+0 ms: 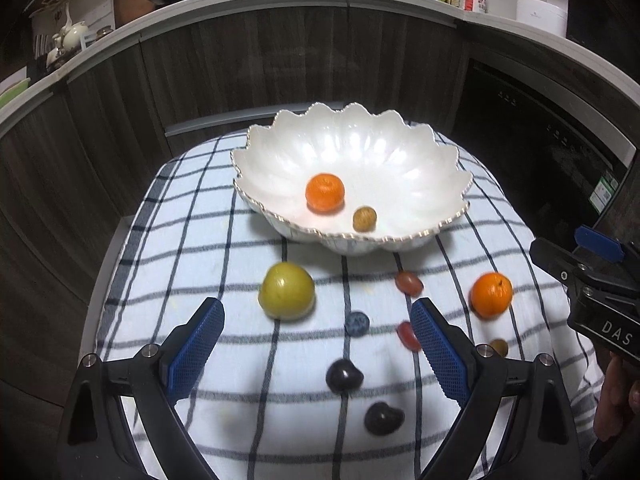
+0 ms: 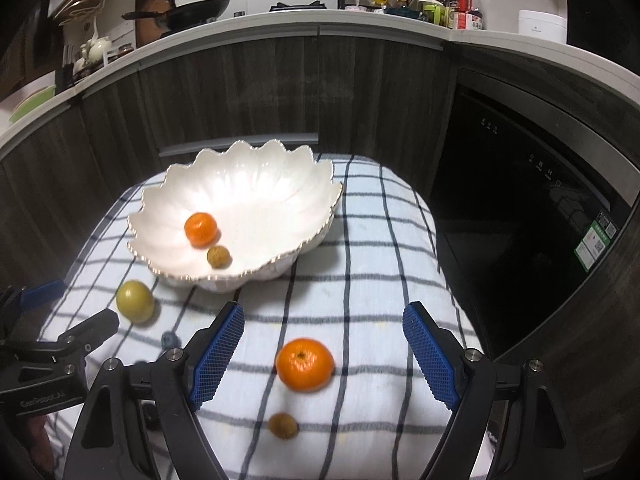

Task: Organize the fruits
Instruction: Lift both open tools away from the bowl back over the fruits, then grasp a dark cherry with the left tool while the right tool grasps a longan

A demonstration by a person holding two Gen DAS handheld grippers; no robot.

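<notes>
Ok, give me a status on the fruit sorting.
Done: one orange and a small brown fruit sit in the white bowl. In hand: nothing; left claw and right claw are both open. Left: yellow-green fruit, second orange, blueberry and other small fruits on the cloth.

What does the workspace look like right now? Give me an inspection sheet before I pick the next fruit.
Surface: small table under a blue-and-white checked cloth.
Job's things: scalloped white bowl holds a mandarin and a small brown fruit. On the cloth: green-yellow fruit, second mandarin, blueberry, two red grapes, two dark fruits, another small brown fruit.
Clutter: nothing seen.
Grippers: left tongs open, empty; right tongs open, empty, the second mandarin between its fingers.
Cables: nothing seen.
Surroundings: dark wood cabinets, wok, condiment bottles on the counter.
</notes>
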